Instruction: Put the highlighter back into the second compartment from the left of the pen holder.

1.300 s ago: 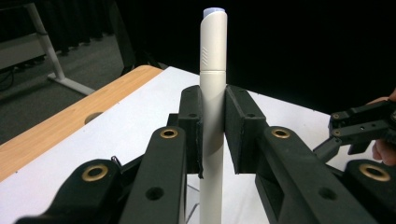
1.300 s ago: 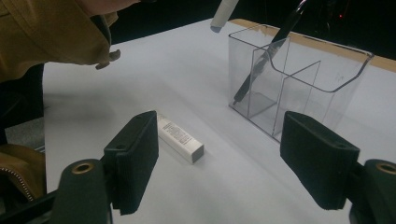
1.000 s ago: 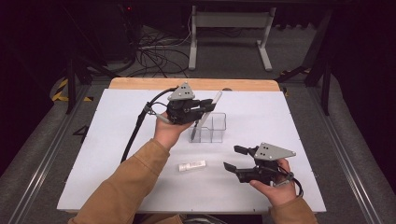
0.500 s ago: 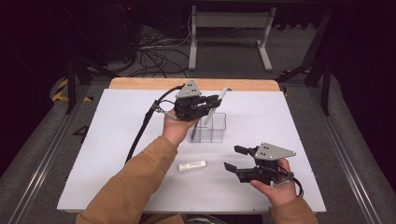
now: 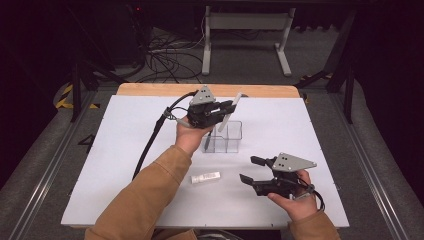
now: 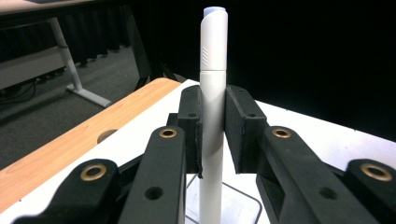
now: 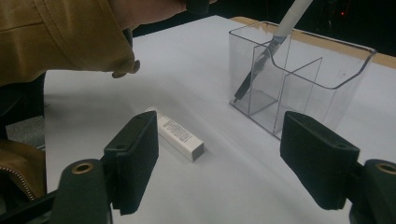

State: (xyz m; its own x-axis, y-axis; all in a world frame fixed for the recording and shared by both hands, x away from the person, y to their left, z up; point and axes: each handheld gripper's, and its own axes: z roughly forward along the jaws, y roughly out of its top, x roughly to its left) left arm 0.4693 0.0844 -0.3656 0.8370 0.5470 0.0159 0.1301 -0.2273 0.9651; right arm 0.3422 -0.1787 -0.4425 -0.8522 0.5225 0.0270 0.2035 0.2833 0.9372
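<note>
Pen (image 6: 212, 116) lifted by left hand-held gripper (image 5: 225, 111), clamped | right hand-held gripper (image 5: 251, 170) agape

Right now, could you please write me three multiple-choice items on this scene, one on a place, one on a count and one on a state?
1. Where does the lower tip of the white pen sit?
A. Inside the clear organiser
B. Flat on the white table
C. Under the right tongs

2. How many compartments of the organiser can be made out in the right gripper view?
A. One
B. At least two
C. None

3. What state are the left tongs in?
A. Wide open over the pen
B. Shut on the pen
C. Shut on the small white box

Answers: 1 A, the dark tip shows through the clear wall in the right gripper view. 2 B, a clear divider splits the interior. 3 B, both pads press the pen's barrel in the left gripper view.
</note>
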